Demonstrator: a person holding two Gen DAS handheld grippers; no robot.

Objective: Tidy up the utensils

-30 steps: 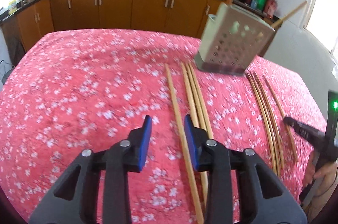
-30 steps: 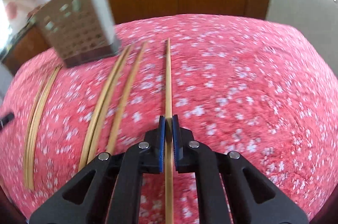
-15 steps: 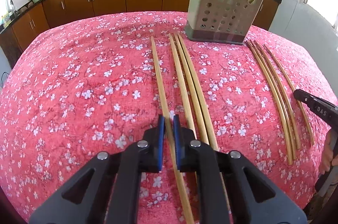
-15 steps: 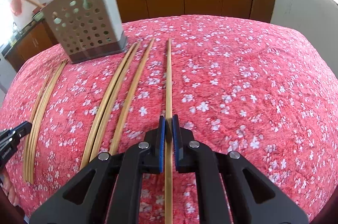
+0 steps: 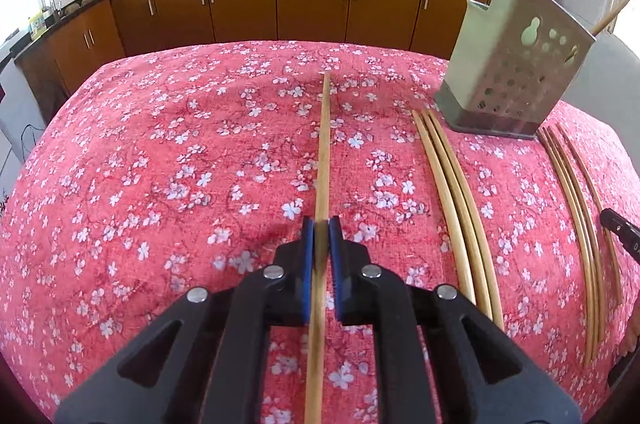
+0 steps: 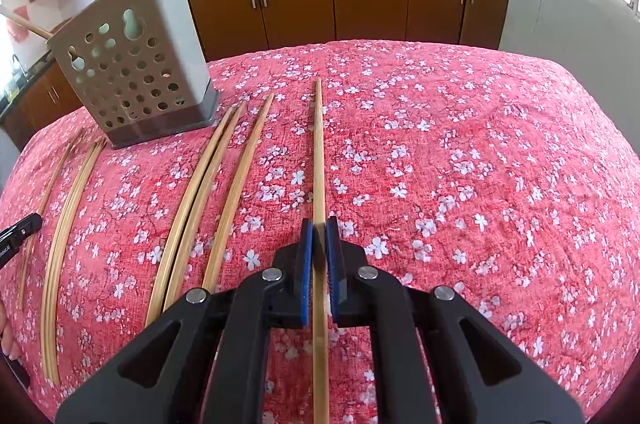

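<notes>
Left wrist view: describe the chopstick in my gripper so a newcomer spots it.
On the red floral tablecloth, look left of the perforated utensil holder. The chopstick runs straight out from the shut left gripper. It is alone, well left of the pale pair by the holder.

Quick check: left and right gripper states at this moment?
Left gripper: shut on a long light-wood chopstick.
Right gripper: shut on another long light-wood chopstick.

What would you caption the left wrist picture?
Left gripper clamping one chopstick on a floral tablecloth, perforated holder nearby.
</notes>
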